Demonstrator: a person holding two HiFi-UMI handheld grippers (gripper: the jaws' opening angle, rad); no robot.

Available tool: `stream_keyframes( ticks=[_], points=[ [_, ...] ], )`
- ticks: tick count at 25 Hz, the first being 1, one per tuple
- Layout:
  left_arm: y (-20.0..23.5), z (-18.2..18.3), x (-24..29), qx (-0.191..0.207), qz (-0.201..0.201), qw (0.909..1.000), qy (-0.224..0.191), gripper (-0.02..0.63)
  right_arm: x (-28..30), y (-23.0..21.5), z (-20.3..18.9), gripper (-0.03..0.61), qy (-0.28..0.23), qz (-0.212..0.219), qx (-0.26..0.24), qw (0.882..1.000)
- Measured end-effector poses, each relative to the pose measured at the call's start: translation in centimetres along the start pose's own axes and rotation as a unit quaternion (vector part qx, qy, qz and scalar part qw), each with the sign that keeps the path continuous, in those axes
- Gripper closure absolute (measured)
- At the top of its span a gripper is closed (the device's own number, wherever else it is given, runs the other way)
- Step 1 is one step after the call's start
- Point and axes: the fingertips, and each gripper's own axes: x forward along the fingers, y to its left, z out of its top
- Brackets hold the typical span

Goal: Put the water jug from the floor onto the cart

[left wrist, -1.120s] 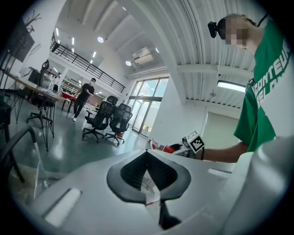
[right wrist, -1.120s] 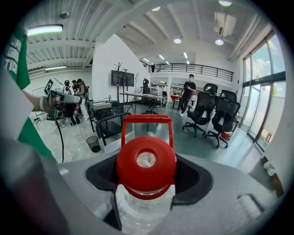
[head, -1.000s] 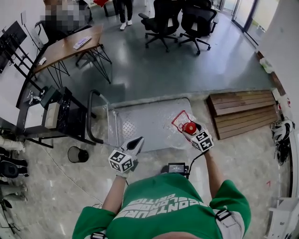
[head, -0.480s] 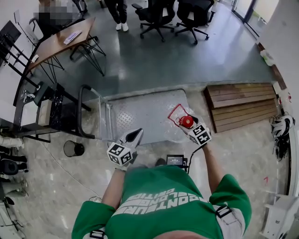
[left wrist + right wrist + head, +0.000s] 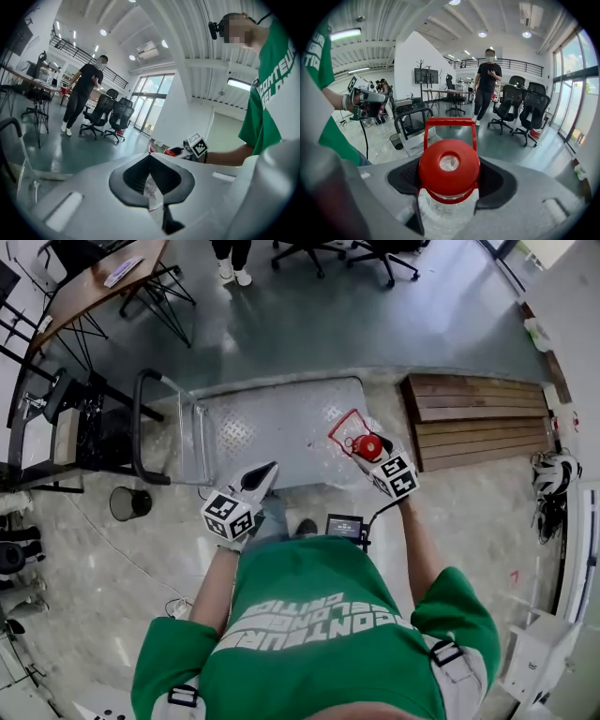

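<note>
A clear water jug with a red cap and a red carry handle hangs in my right gripper, which is shut on its neck. In the right gripper view the cap fills the space between the pads and the handle stands up behind it. The jug is held above the near right part of the grey metal cart. My left gripper is shut with nothing in it, at the cart's near edge; in the left gripper view its tips meet.
The cart's black push handle rises at its left end. A wooden pallet lies to the right, a black bin to the left. A person, a desk and office chairs stand beyond the cart.
The person has stepped toward the cart, which now lies nearer. Both grippers travelled with them; the jug stays held in the right one over the cart's right side.
</note>
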Motion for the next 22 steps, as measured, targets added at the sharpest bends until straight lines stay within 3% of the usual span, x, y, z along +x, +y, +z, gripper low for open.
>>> stream_keyframes(
  ticks=[11, 22],
  points=[
    [5.2, 2.3, 3.2, -0.003, -0.033, 0.9994, 0.008, 0.6, 6.2, -1.2, 1.7, 0.276, 0.036, 0.004, -0.007, 0.999],
    [13.7, 4.4, 1.9, -0.028, -0.031, 0.9991, 0.008, 0.6, 14.5, -0.8, 5.0, 0.276, 0.088, 0.026, -0.011, 0.996]
  ],
)
